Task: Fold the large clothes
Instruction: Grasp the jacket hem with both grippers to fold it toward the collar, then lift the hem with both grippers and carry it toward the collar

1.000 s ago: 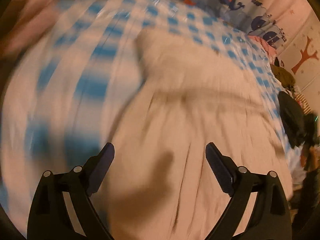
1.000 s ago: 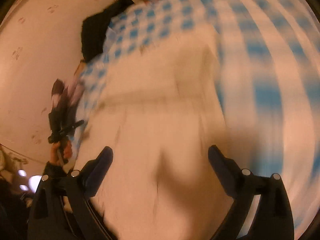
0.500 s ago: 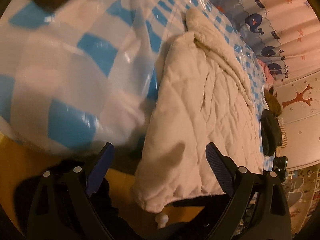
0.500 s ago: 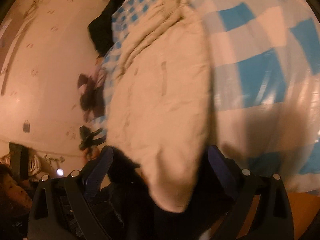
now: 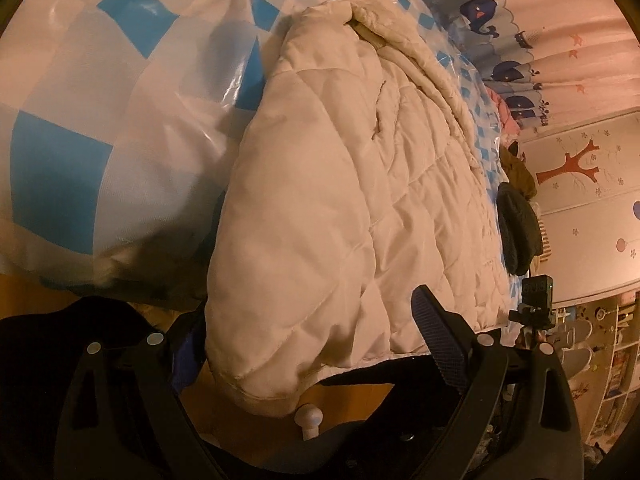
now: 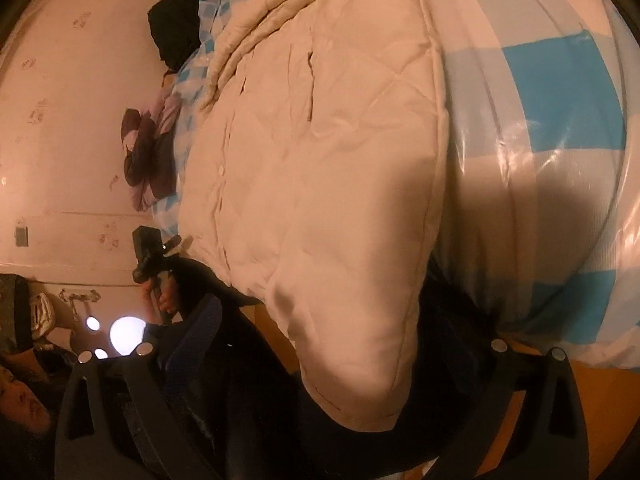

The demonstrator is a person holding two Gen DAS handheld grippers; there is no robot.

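Checkered bed (image 5: 80, 128) edge: quilted jacket (image 5: 340, 200) hem overhangs between both spread, empty tools (image 5: 316, 360) (image 6: 352, 360).

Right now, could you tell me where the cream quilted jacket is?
The cream quilted jacket lies on the blue-checked bed cover, its near corner overhanging the bed edge.

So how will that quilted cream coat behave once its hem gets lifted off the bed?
The coat probably flops: its hem already droops over the bed edge. Puffy quilting suggests it is light for its bulk yet springy, so folds may reopen. Its shell looks smooth, and the bed cover glossy, so it may slide.
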